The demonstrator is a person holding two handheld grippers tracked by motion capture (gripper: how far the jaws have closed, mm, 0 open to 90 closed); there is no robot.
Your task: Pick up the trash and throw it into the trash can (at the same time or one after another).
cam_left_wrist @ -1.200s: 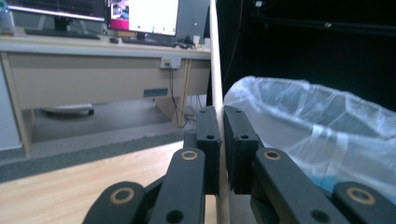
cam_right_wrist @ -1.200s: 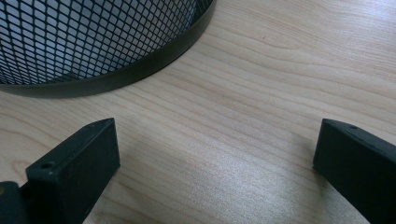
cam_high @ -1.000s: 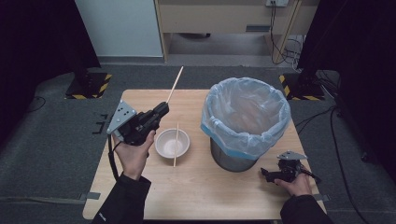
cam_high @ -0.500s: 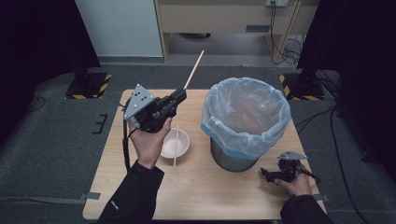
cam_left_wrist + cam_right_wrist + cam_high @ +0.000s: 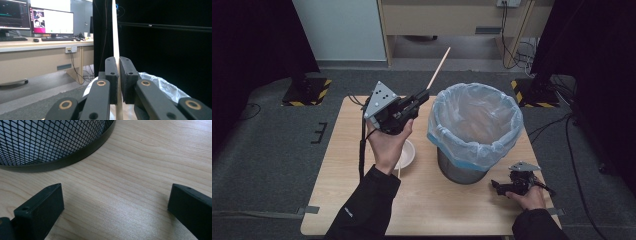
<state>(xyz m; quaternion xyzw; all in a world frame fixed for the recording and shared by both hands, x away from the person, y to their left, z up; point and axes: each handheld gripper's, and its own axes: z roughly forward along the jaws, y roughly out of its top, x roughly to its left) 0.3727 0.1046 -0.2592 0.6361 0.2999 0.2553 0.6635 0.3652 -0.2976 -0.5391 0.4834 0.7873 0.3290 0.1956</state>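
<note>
The left hand-held gripper [image 5: 424, 96] is hanging in the air above the wooden worktop [image 5: 347, 150], its jaws clamping a long, thin wooden stick [image 5: 438, 67]. In the left gripper view, the stick [image 5: 115, 30] is passing straight up between the two pads [image 5: 112, 72], which are pressing on it from both sides, and its lower end is running down out of the frame between the jaw links. In the high view, the stick is slanting up and away from the jaw tips, toward the far side of the room. Just to the right of this hand-held gripper, a mesh bin [image 5: 462, 167] lined with a pale blue plastic bag [image 5: 477, 120] is standing on the worktop; the crinkled bag edge [image 5: 162, 85] is showing just past the jaws in the left gripper view. Below and behind the left hand-held gripper, under the person's left hand [image 5: 387, 145], a white bowl [image 5: 407, 155] is sitting on the worktop, partly covered by the wrist.

The right hand-held gripper [image 5: 499, 186] is resting low at the near right part of the worktop, close beside the foot of the bin. In the right gripper view, its jaws are standing wide apart with bare wood [image 5: 130, 185] between them and nothing in their grasp, and the black rim of the bin base [image 5: 75, 155] is curving just ahead of the left jaw.
</note>
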